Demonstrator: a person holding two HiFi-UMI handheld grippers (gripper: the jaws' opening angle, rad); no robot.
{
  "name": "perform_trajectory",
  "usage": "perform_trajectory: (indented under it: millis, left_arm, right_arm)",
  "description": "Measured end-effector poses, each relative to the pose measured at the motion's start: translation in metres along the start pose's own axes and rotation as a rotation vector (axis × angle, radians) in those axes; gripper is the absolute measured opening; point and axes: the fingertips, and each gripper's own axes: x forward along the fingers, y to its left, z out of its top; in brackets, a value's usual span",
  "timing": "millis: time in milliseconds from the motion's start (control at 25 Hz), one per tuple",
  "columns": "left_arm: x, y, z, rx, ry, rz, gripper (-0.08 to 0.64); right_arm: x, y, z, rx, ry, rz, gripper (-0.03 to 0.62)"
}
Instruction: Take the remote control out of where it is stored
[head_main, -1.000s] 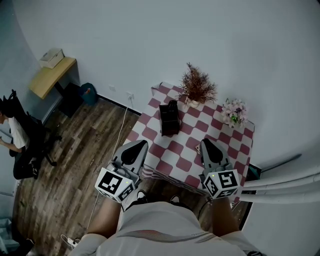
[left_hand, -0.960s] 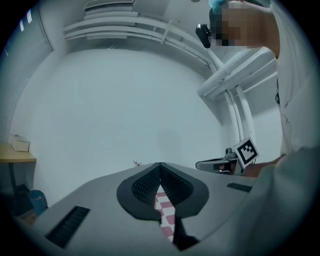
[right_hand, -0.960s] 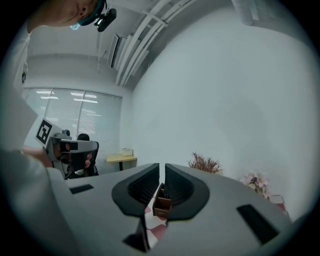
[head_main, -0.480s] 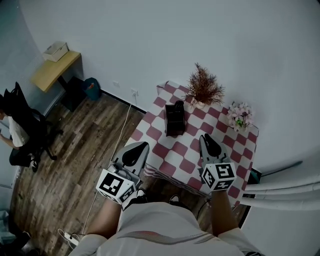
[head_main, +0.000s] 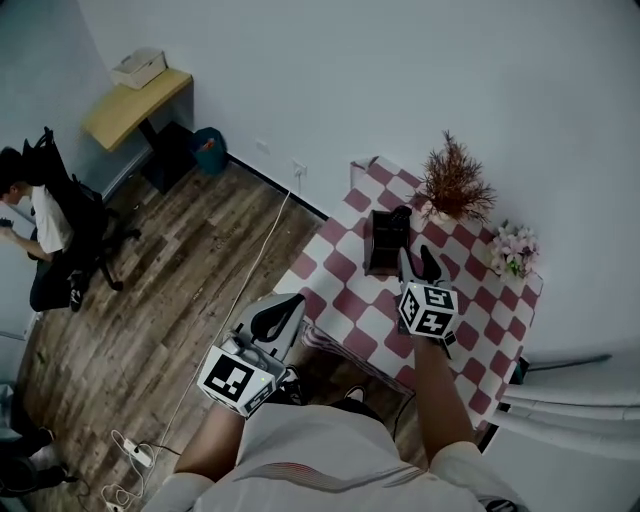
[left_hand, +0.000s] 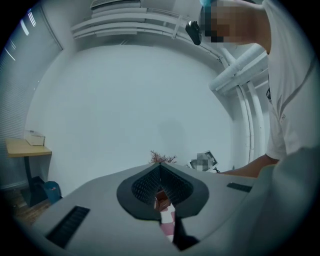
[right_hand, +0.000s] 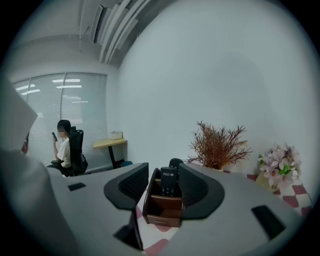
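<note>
Right hand-held gripper just opened, empty, facing remote control in holder; left hand-held gripper clenched

The cloth over the tabletop is matt fabric in red and white checks. The holder looks like dark brown wood with a soft sheen. The remote control is black plastic, slightly glossy. The floor is grey-brown wood planks. The right claw is matt grey plastic with dark ribbed pads.

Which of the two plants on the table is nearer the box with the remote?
The brown twiggy plant, standing close by the box. The pink flowers sit farther off to the right.
</note>
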Motion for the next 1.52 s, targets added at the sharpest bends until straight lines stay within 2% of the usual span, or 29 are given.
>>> perform_trajectory:
  millis: [400,520,760,920,1120,1240,1360,1520]
  left_arm:
    - [0.002,0.040,-0.020,-0.050,0.038,0.023,0.008]
    - [0.002,0.046,-0.023,-0.057,0.048,0.023,0.008]
    - [0.001,0.048,-0.028,-0.062,0.066,0.027,0.008]
    - [0.000,0.046,-0.026,-0.062,0.067,0.027,0.008]
    - [0.005,0.032,-0.021,-0.052,0.056,0.005,0.008]
    - [0.009,0.020,-0.018,-0.046,0.048,-0.011,0.008]
    - [0.012,0.009,-0.015,-0.054,0.040,-0.027,0.008]
    - [0.016,-0.006,-0.011,-0.074,0.025,-0.044,0.008]
  right_arm:
    - [0.087,-0.006,-0.053,0.072,0.152,-0.069,0.216]
    - [0.097,-0.010,-0.058,0.101,0.168,-0.085,0.216]
    - [0.104,-0.014,-0.061,0.087,0.175,-0.107,0.205]
    - [0.096,-0.009,-0.049,0.072,0.140,-0.079,0.187]
    - [0.068,-0.001,-0.011,0.041,0.044,-0.031,0.187]
    - [0.042,0.001,0.014,0.067,-0.003,0.021,0.187]
    - [0.011,0.003,0.033,0.114,-0.019,0.086,0.187]
    - [-0.034,0.001,0.039,0.089,0.025,0.158,0.187]
